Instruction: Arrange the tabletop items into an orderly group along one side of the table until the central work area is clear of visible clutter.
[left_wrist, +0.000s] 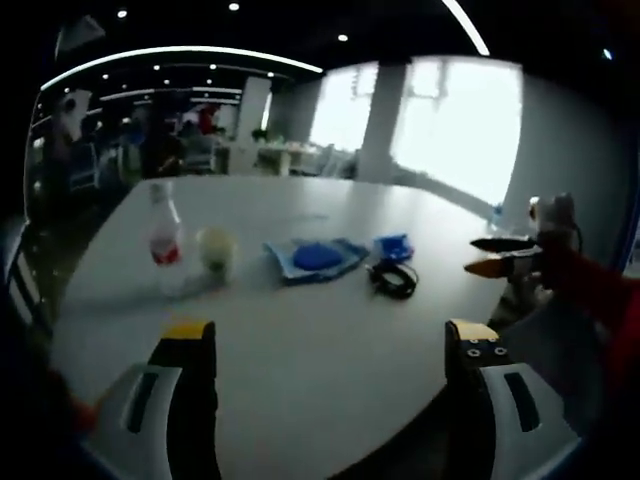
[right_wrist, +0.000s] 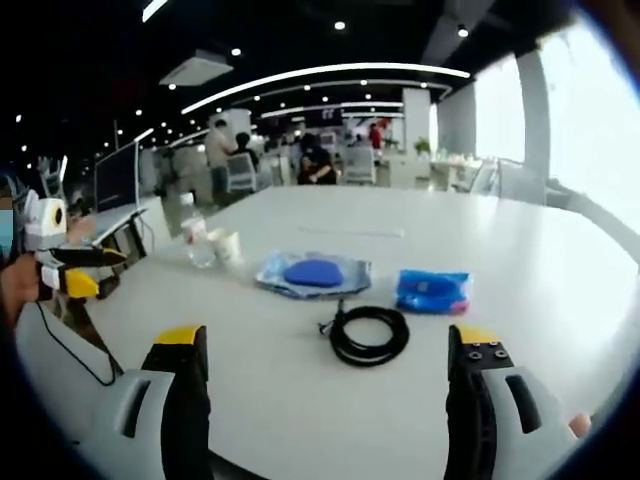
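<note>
On the white table (left_wrist: 300, 350) stand a clear bottle with a red label (left_wrist: 165, 237) and a pale cup (left_wrist: 216, 250) beside it. To their right lie a blue pad on a plastic bag (left_wrist: 318, 257), a small blue packet (left_wrist: 394, 246) and a coiled black cable (left_wrist: 393, 279). My left gripper (left_wrist: 330, 345) is open over the near table, apart from all of them. My right gripper (left_wrist: 470, 256) hovers open at the table's right edge. In the right gripper view the cable (right_wrist: 368, 335), packet (right_wrist: 433, 290), pad (right_wrist: 313, 273), cup (right_wrist: 228, 246) and bottle (right_wrist: 195, 240) lie ahead of the open right gripper (right_wrist: 328, 350). The left gripper (right_wrist: 108, 270) shows at left.
A person's red sleeve (left_wrist: 590, 290) holds the right gripper. Beyond the table's far end are people (right_wrist: 315, 160), chairs and desks. A monitor (right_wrist: 115, 175) stands off the table's left side. Bright windows (left_wrist: 455, 120) line one wall.
</note>
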